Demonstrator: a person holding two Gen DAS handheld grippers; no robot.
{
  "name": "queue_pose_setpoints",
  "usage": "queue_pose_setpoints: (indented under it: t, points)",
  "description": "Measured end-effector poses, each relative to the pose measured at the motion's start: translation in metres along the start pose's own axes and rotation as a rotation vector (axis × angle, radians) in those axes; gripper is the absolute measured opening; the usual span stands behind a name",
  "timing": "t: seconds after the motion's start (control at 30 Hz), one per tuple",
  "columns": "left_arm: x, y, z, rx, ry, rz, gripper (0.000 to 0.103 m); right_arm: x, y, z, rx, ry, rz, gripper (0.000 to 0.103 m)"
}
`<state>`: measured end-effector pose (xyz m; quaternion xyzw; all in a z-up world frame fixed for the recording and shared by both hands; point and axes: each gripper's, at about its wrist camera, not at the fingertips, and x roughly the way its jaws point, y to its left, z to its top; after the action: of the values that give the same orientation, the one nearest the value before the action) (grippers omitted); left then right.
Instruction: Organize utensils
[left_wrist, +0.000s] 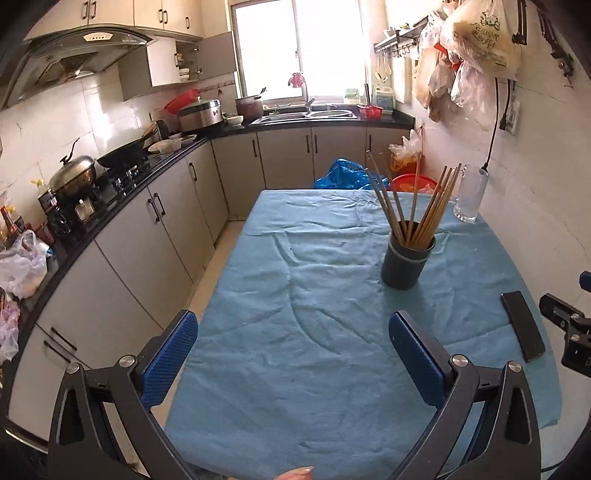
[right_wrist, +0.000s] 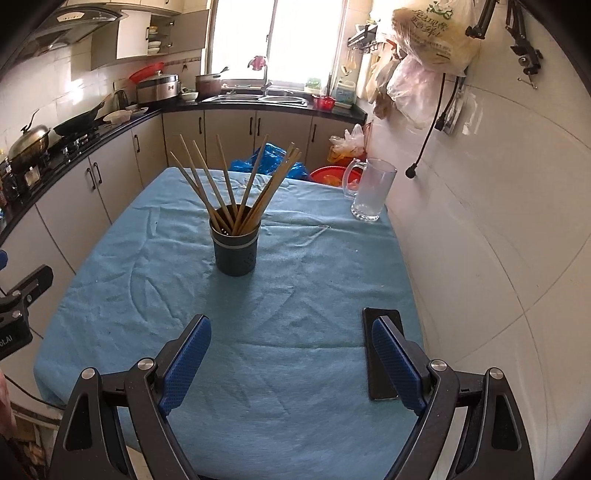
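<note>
A dark round holder (left_wrist: 406, 264) stands on the blue tablecloth (left_wrist: 314, 295), filled with several wooden chopsticks (left_wrist: 417, 206) that fan outward. In the right wrist view the holder (right_wrist: 236, 251) and chopsticks (right_wrist: 236, 184) sit ahead, centre-left. A clear glass mug (left_wrist: 471, 194) stands at the far right of the table by the wall; it also shows in the right wrist view (right_wrist: 371, 190). My left gripper (left_wrist: 293, 328) is open and empty above the near cloth. My right gripper (right_wrist: 291, 334) is open and empty, its right finger over a black flat slab (right_wrist: 382, 354).
The black slab (left_wrist: 522, 325) lies near the table's right edge. A white tiled wall (right_wrist: 498, 221) runs along the right. Kitchen counter (left_wrist: 110, 199) with pots and cabinets runs along the left. A blue bag (left_wrist: 347, 177) and red basin (left_wrist: 413, 182) sit beyond the table's far end.
</note>
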<state>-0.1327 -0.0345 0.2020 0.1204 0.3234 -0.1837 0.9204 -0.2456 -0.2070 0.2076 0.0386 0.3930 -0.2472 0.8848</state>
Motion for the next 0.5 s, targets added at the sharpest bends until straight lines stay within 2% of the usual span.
queue_pose_setpoints:
  t: [0.17, 0.3, 0.5]
  points:
    - [0.007, 0.009, -0.001, 0.018, 0.004, 0.024, 0.103, -0.006, 0.012, -0.001, 0.003, -0.002, -0.026, 0.092]
    - [0.011, 0.015, -0.005, 0.016, 0.013, 0.016, 0.103, -0.007, 0.021, -0.001, -0.001, 0.003, -0.039, 0.092]
    - [0.011, 0.019, -0.01, 0.026, -0.001, 0.069, 0.103, -0.008, 0.034, -0.004, -0.022, 0.023, -0.055, 0.092]
